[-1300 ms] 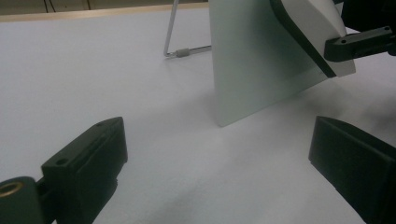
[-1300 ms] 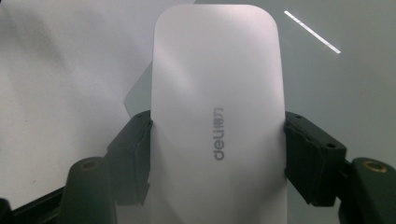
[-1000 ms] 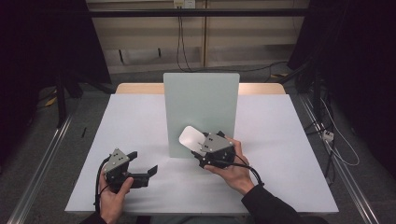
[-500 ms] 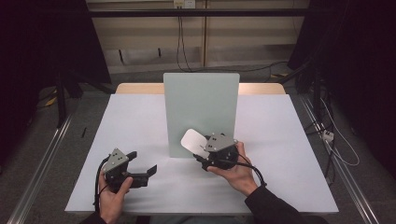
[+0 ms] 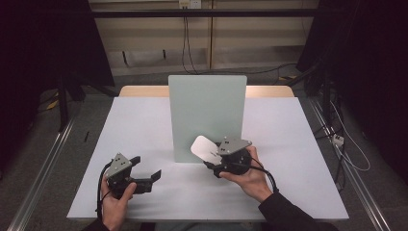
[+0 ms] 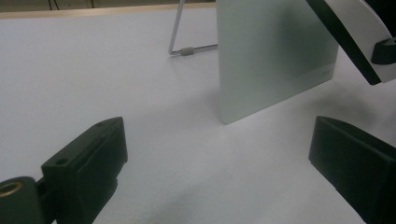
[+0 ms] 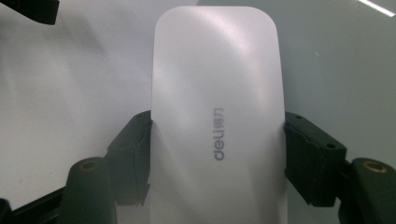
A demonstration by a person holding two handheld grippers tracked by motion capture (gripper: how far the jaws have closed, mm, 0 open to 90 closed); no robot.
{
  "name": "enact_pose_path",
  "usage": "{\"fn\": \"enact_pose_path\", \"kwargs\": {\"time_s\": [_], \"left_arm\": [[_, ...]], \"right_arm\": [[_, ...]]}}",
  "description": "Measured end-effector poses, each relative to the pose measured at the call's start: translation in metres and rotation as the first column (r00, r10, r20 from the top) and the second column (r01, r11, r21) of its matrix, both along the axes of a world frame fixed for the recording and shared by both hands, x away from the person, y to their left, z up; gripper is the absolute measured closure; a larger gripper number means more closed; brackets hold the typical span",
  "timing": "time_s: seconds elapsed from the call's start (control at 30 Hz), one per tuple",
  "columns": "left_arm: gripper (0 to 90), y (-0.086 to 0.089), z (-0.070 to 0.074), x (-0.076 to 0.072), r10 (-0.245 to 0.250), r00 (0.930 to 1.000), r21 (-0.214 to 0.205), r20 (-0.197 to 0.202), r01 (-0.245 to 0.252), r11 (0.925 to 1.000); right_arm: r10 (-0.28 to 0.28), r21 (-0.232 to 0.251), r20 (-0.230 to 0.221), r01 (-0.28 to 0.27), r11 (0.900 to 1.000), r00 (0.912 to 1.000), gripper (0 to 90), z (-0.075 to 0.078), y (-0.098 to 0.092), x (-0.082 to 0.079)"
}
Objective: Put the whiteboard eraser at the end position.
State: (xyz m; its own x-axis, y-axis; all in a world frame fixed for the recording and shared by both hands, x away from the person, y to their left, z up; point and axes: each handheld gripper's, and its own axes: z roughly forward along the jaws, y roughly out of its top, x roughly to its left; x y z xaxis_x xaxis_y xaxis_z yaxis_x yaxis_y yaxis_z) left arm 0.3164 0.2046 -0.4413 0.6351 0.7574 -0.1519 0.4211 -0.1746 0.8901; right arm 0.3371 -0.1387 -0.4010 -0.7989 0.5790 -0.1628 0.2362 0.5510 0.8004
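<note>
On the left, our left gripper [image 5: 144, 179] sits low over the white bench [image 5: 144, 120], held in our left hand [image 5: 114, 204] near the front edge. Its fingers [image 6: 88, 161] stand wide apart with nothing between them; in the left gripper view only bare bench surface lies in the gap.

Toward the middle, a pale green board [image 5: 208, 115] stands upright on the bench, propped from behind by a thin wire stand [image 6: 180, 37] that we see in the left gripper view.

Just in front of the board's lower right part, our right gripper [image 5: 208, 156] holds a flat white mouse [image 5: 203, 147] clear of the bench. In the right gripper view the fingers [image 7: 133, 154] are clamped on the mouse's two long sides, with its rounded end pointing away from us and grey lettering on its top. The mouse looks tilted, close to the board's face; whether it touches the board we cannot tell. Our right hand [image 5: 245, 175] grips the body of that gripper from the right.
</note>
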Motion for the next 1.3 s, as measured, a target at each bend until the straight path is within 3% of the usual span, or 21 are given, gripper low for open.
{"fn": "enact_pose_path", "kwargs": {"time_s": [0.77,1.07,1.3], "left_arm": [[4.3,-0.003,0.001,-0.001,-0.01,0.9999,0.017,0.005,0.01,0.9998],[4.3,-0.003,0.002,-0.002,-0.01,0.9999,0.015,0.005,0.01,0.9998],[4.3,-0.003,0.002,-0.002,-0.009,0.9999,0.015,0.006,0.009,0.9998]], "right_arm": [[0.072,-0.047,-0.101,-0.077,0.9959,0.9923,31.5,-0.006,-0.009,-0.008],[0.106,-0.084,-0.155,-0.12,0.9892,0.9823,31.5,-0.01,-0.006,-0.01],[0.146,-0.131,-0.198,-0.174,0.9761,0.9693,31.5,-0.016,0.0,-0.01]]}}
